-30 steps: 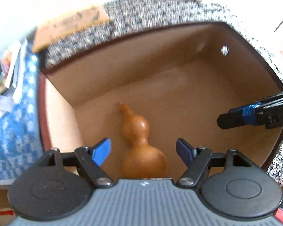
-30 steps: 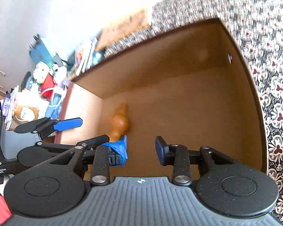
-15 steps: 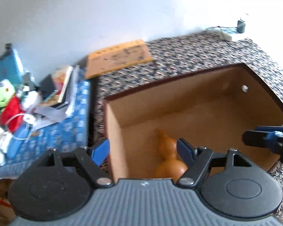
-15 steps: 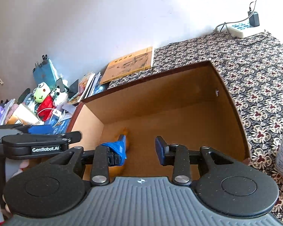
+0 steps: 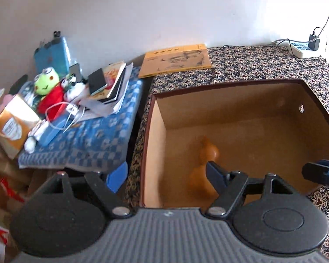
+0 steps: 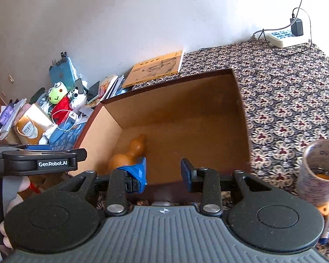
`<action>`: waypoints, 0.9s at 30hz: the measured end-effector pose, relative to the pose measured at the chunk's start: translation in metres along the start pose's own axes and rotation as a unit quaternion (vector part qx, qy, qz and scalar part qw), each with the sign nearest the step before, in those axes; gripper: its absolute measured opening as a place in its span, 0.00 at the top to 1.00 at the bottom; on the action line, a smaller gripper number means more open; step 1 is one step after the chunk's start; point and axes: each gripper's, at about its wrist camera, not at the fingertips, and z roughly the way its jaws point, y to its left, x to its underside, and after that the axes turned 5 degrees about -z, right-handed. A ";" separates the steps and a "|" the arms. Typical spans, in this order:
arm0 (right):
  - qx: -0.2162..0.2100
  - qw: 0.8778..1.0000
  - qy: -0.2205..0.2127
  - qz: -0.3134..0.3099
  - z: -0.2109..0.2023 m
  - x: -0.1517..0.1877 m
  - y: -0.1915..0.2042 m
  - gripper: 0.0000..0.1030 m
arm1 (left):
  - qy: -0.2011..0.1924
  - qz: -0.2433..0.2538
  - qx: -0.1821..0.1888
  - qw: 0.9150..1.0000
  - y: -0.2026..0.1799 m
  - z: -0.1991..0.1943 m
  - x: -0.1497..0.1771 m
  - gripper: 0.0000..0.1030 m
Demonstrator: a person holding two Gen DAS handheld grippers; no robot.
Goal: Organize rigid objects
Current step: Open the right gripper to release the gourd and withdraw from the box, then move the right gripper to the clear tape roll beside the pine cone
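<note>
A flowery patterned cloth point(image 6: 291, 100) covers the surface, and a plain white wall point(image 6: 142, 17) stands behind it. A big brown box point(image 6: 208, 118) with its top open sits on the cloth. Inside it, near the left wall, lies an orange gourd point(image 6: 129, 153) with its thin end pointing to about 1 o'clock. At 12 o'clock from the box, a flat yellow book point(image 5: 177, 60) lies against the wall. At 2 o'clock a white power strip point(image 6: 283, 37) sits with a black plug in it. At 9 o'clock from the box, a blue checked cloth point(image 5: 92, 140) holds a messy pile: a green frog toy point(image 5: 47, 84), some books point(image 5: 111, 81) and a white cord. At 4 o'clock in the right view, a roll of tape point(image 6: 320, 173) stands on the flowery cloth. The left gripper point(image 5: 164, 173) hangs over the near left edge of the box with its fingers wide apart and nothing in them; one finger hides part of the gourd. The right gripper point(image 6: 163, 171) is above the near edge of the box, fingers apart too, holding nothing.
</note>
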 end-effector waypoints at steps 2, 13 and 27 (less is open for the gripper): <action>-0.003 1.000 0.000 0.000 -0.007 0.004 -0.008 0.83 | 0.005 -0.001 -0.009 1.000 -0.010 -0.006 0.006 0.25; -0.008 1.000 0.010 0.001 -0.035 0.027 -0.042 0.83 | 0.010 -0.013 -0.023 1.000 -0.063 -0.033 0.040 0.25; -0.032 0.998 0.040 0.020 -0.045 0.042 -0.062 0.82 | 0.025 -0.005 -0.023 0.999 -0.109 -0.045 0.059 0.25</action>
